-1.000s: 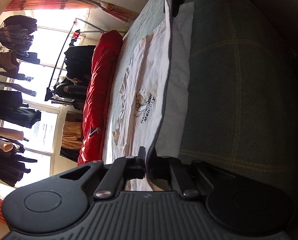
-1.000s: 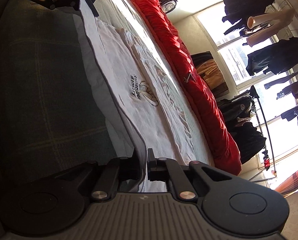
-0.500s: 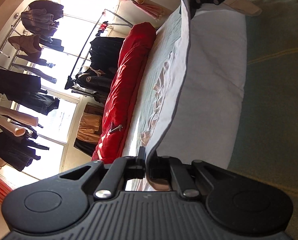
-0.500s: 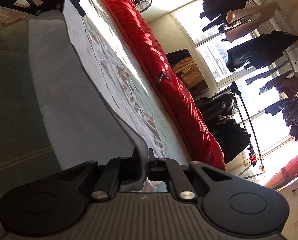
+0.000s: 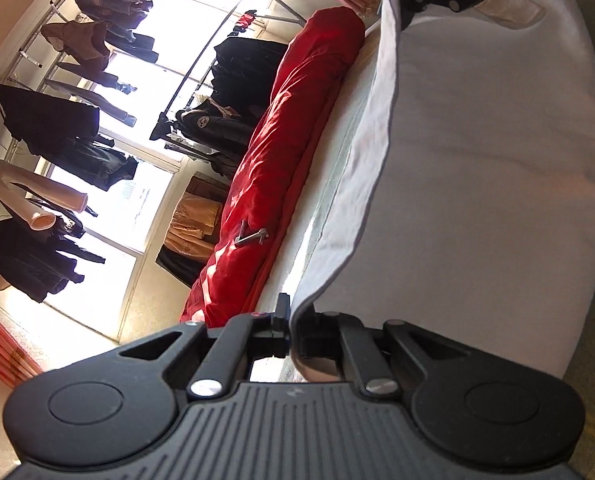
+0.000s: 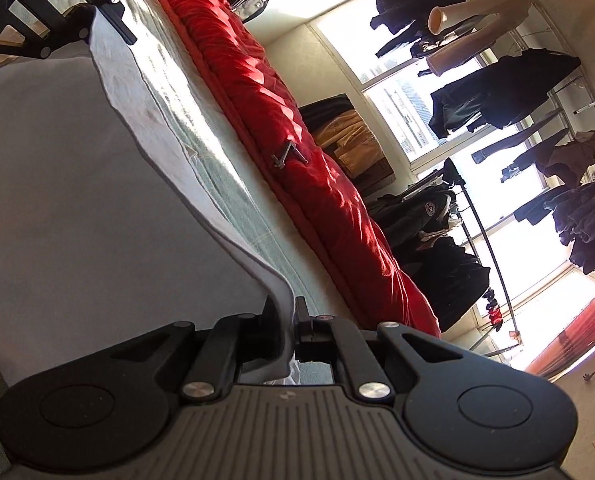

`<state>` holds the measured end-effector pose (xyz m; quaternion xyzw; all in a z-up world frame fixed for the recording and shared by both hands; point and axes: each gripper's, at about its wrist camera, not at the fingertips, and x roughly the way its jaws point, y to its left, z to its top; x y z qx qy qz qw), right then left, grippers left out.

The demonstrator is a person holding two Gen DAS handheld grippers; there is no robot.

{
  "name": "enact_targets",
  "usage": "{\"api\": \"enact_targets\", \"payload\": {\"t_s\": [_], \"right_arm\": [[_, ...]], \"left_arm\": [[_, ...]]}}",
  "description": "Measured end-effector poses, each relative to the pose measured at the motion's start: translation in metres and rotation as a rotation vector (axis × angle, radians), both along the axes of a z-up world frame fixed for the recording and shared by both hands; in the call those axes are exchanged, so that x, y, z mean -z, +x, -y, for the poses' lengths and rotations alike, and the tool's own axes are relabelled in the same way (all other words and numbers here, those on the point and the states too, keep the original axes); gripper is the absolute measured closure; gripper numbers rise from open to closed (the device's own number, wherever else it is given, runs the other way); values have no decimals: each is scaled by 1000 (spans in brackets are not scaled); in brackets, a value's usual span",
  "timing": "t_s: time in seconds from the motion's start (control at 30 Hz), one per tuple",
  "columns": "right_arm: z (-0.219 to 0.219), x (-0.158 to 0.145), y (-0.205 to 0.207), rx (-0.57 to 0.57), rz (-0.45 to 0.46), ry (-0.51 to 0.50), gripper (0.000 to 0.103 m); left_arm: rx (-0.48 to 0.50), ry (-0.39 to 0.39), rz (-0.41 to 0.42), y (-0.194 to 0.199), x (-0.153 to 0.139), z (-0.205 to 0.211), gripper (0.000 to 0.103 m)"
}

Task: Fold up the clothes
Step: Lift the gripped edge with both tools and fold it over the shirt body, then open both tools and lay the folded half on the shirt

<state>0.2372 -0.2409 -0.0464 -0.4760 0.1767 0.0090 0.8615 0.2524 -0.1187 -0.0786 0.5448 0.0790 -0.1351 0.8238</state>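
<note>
Both grippers, left (image 5: 291,320) and right (image 6: 287,316), are pinching the hem of a white shirt (image 5: 477,168), held stretched above the bed (image 6: 217,168). If one pinch slips, the edge would probably sag and the fold go crooked. No readable print shows on the shirt from this side.

White garment (image 5: 477,160) with grey hem; red quilt (image 5: 281,140).

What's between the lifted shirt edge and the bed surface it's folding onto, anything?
Nothing visible. Both grippers, left and right, are shut on the white shirt. The bed sheet ahead looks bare; the red duvet lies along the far side.
</note>
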Motion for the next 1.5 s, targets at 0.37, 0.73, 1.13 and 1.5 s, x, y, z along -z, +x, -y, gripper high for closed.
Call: {"api": "enact_targets", "payload": {"t_s": [0.37,0.73,1.13,1.5], "right_arm": [[8,29,85,35,-50,21,96],[17,58,109,52,-129,86,74],[39,14,34,6,-169,181,25],[78,18,4,65,-210,240,22]], "left_arm": [[-41,-12,-71,59,25,7,98],[-52,-48,-146,87,42,11,90],[-32,-71,-106,26,5,-20,30],[-78,-128,-211,2,7,-52,30]]}}
